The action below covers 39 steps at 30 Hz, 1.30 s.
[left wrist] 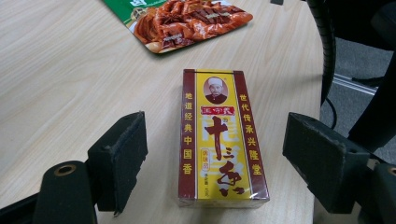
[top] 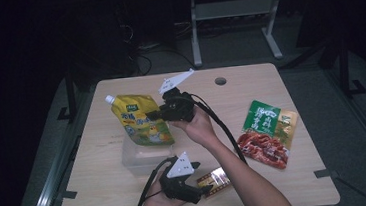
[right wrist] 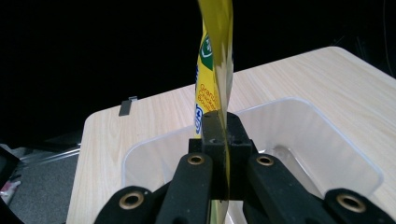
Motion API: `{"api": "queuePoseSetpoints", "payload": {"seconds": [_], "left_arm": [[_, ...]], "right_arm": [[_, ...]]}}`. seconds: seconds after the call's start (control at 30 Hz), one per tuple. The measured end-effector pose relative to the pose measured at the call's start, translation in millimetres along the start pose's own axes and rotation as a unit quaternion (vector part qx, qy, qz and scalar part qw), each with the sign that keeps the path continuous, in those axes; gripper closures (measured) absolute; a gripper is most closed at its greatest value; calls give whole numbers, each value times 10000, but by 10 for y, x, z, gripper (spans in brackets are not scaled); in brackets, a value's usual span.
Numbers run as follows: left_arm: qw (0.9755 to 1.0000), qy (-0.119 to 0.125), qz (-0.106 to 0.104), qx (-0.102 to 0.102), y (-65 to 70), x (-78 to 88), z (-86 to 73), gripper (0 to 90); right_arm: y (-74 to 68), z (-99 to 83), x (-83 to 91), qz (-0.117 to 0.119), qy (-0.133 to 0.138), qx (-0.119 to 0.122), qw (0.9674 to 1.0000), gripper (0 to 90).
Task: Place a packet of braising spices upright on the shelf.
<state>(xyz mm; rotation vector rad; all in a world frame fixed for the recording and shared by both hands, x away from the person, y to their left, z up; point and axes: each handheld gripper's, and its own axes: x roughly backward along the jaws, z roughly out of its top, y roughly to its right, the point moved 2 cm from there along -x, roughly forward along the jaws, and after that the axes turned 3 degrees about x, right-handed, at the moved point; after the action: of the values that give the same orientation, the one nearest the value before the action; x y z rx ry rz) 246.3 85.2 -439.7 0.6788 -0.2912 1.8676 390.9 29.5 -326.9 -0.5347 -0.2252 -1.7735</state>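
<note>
Pinching a yellow spouted pouch (top: 141, 120) edge-on between closed jaws, the right gripper (right wrist: 219, 140) holds it above the clear plastic bin (right wrist: 327, 140); soft and floppy, it probably handles best gripped at a seam. Nearer the person than the bin, the left gripper (left wrist: 215, 154) stands wide open astride a stiff, light spice box (left wrist: 219, 140), not touching it. The left gripper view makes the box's print plain; the high view shows the green snack packet (top: 269, 133) to the bin's right.

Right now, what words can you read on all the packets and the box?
Spice box: "十三香", "地道经典中国香", "世代传承兴隆堂"; smaller print blurred.
Yellow pouch: letters visible, too bent to read.
Green snack packet: large white characters, too small to read.
</note>
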Motion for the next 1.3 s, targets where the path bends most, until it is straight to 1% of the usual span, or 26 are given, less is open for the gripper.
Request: {"api": "queuePoseSetpoints", "payload": {"seconds": [0.23,0.33,0.37,0.57,0.6,0.63,0.73,0.77,0.8,0.93,1.03,1.07,1.13,1.23,1.3], "left_arm": [[10000,18,-11,66,4,5,-7,212],[10000,12,-18,61,5,6,-8,212],[10000,13,-17,59,5,5,-9,213],[10000,-15,-15,5,16,4,-19,215],[10000,-2,-22,36,21,0,-23,217],[10000,-2,-22,36,21,0,-23,217],[10000,-12,-55,22,28,-15,-26,217],[10000,-12,-55,22,28,-15,-26,217],[10000,-10,-61,27,29,-16,-26,217],[10000,25,-48,54,26,-6,-23,218],[10000,39,-53,52,24,-2,-21,218],[10000,35,-41,12,19,0,-19,218],[10000,33,-45,79,27,-2,-23,219],[10000,25,-45,70,26,-2,-24,218],[10000,14,-43,58,24,-4,-24,218]], "right_arm": [[-17,-37,-106,74,-56,-65,9999,898],[-19,-40,-133,76,-47,-50,9999,898],[-23,-48,-159,96,-42,-77,9999,898],[-19,-109,-198,57,-10,-123,9999,898],[-6,-147,-221,82,6,-140,9999,898],[-6,-147,-221,82,6,-140,9999,898],[-4,-215,-238,15,28,-216,9998,898],[-4,-215,-238,15,28,-216,9998,898],[2,-235,-233,12,108,-281,9995,898],[-6,-250,-240,-15,131,-320,9994,898],[-37,-270,-260,-43,104,-294,9995,897],[-43,-295,-275,-102,67,-307,9995,896],[-40,-313,-286,-94,43,-321,9994,895],[-48,-384,-320,-121,-65,-308,9994,893],[-37,-414,-310,-94,-23,-328,9994,892]]}}
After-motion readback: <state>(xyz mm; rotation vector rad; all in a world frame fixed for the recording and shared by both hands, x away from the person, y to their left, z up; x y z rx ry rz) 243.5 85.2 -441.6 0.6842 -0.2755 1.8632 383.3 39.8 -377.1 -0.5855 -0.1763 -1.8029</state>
